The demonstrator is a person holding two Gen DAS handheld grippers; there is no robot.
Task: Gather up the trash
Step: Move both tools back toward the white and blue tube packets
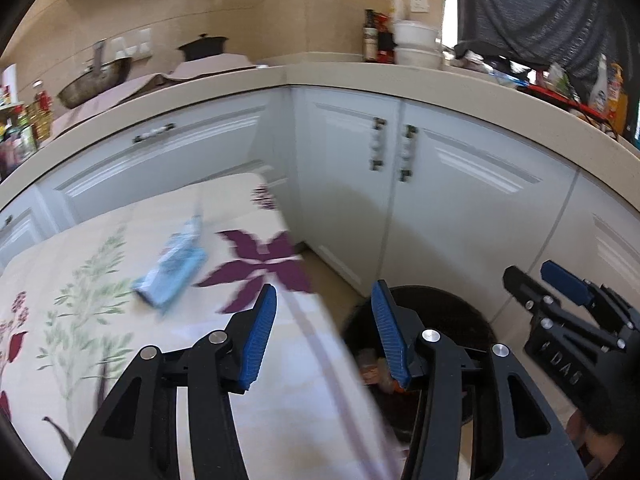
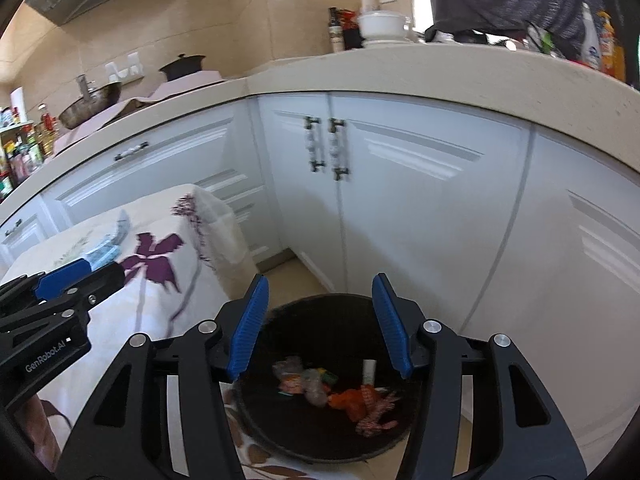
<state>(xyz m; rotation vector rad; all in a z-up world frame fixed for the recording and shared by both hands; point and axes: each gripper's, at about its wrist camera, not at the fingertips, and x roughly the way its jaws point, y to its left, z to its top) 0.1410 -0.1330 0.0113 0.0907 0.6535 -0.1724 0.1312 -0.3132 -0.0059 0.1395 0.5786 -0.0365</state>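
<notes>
Your right gripper point(image 2: 320, 324) hangs over the black round bin point(image 2: 320, 432), jaws parted with nothing between the blue pads. Below, on the bin's floor, the collected trash lies loose: crumpled clear wrappers point(image 2: 308, 384), an orange-red wrapper point(image 2: 352, 400), a red-and-white patterned scrap point(image 2: 376, 412), a small white tube point(image 2: 369, 372) upright toward the far side.

Your left gripper point(image 1: 324, 336) sits over the right edge of the table, one finger above the cloth, the other above the bin rim point(image 1: 432, 292). Jaws apart, empty. In this view your right gripper point(image 1: 560, 292) shows at lower right, beside the bin.

The bin stands on the tile floor just beside the table's right edge; the cloth drapes down close to its rim. The floor strip between bin and white cabinet doors point(image 2: 420, 208) is narrow.

On the flower-print tablecloth point(image 1: 120, 340), one piece of trash remains: a light-blue flat packet point(image 1: 172, 272), blurred, lying mid-table toward the far edge, left of the purple flower print. The cloth around it is bare.

Beyond the table's far corner the cabinets meet at an inside corner under the beige countertop point(image 1: 360, 76). On the counter: a wok point(image 1: 92, 80), a dark lidded pot point(image 1: 202, 46), bottles and white bowls point(image 1: 412, 40).
</notes>
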